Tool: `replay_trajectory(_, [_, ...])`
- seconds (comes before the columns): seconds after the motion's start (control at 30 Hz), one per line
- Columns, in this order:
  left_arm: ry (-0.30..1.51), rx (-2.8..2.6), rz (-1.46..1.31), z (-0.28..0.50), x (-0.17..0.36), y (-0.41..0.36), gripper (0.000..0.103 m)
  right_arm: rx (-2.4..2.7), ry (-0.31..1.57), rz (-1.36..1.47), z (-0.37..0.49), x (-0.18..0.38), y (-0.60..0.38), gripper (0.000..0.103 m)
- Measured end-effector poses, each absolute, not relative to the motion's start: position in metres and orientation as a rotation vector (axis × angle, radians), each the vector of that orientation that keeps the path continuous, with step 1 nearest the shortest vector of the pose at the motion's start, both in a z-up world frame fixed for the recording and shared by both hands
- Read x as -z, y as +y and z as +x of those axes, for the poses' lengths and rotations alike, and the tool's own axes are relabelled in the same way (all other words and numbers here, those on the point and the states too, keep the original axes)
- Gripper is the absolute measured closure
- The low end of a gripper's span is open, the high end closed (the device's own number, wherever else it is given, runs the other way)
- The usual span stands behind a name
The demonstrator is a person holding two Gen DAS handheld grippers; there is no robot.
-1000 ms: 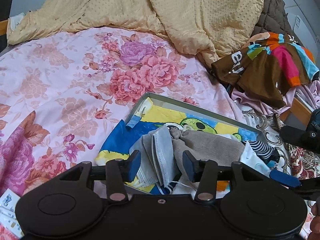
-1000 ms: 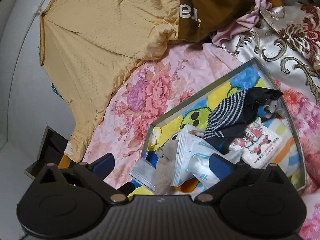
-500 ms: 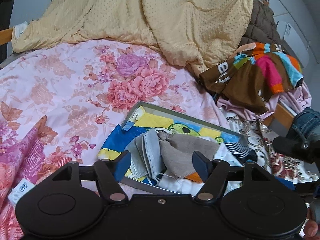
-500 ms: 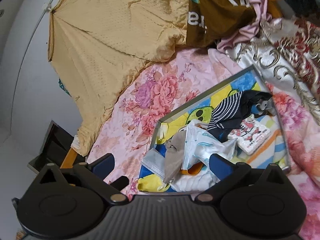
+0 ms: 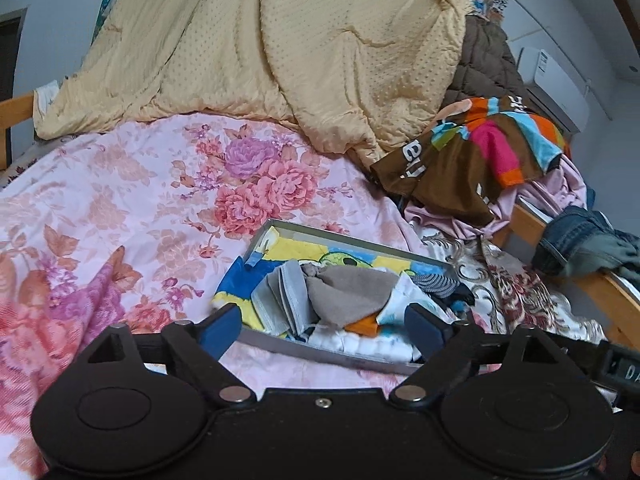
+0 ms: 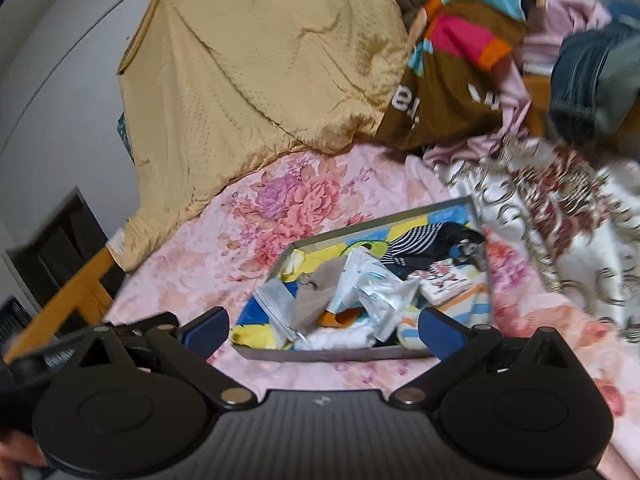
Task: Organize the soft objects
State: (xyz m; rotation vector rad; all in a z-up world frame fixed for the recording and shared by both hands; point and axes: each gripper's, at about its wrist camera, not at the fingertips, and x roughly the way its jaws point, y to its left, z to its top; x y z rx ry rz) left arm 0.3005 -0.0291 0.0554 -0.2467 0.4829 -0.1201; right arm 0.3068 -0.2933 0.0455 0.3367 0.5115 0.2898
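Note:
A shallow grey box (image 5: 320,354) with a bright cartoon lining lies on the floral bed sheet; it also shows in the right wrist view (image 6: 340,354). It holds a grey face mask (image 5: 280,300), a taupe cloth (image 5: 348,292), a striped dark sock (image 6: 416,244), white plastic packets (image 6: 372,284) and a small printed tissue pack (image 6: 444,280). My left gripper (image 5: 322,330) is open and empty, held just in front of the box. My right gripper (image 6: 324,330) is open and empty, also in front of the box.
A yellow quilt (image 5: 280,48) is heaped at the back. A brown multicoloured garment (image 5: 472,160), pink cloth (image 5: 552,184) and jeans (image 5: 580,240) lie at the right over a wooden bed rail (image 5: 612,292). A patterned white and red cover (image 6: 560,208) lies right of the box.
Both grippers have drawn back from the box, so it looks smaller and farther. The left jaws have opened wider. The items stay in the box.

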Motion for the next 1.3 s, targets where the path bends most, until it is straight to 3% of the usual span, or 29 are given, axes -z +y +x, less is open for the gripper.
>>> replay_trajectory(0.47, [0.425,0.163,-0.202,0.217,-0.055,-0.019,0.001,-0.206,0.401,0.191,0.215,-0.044,-0.273,0.0])
replay_trajectory(1.3, [0.449,0.161,-0.15,0.149,-0.022,0.003,0.001,-0.074,0.4,0.152,0.136,-0.017,-0.26,0.0])
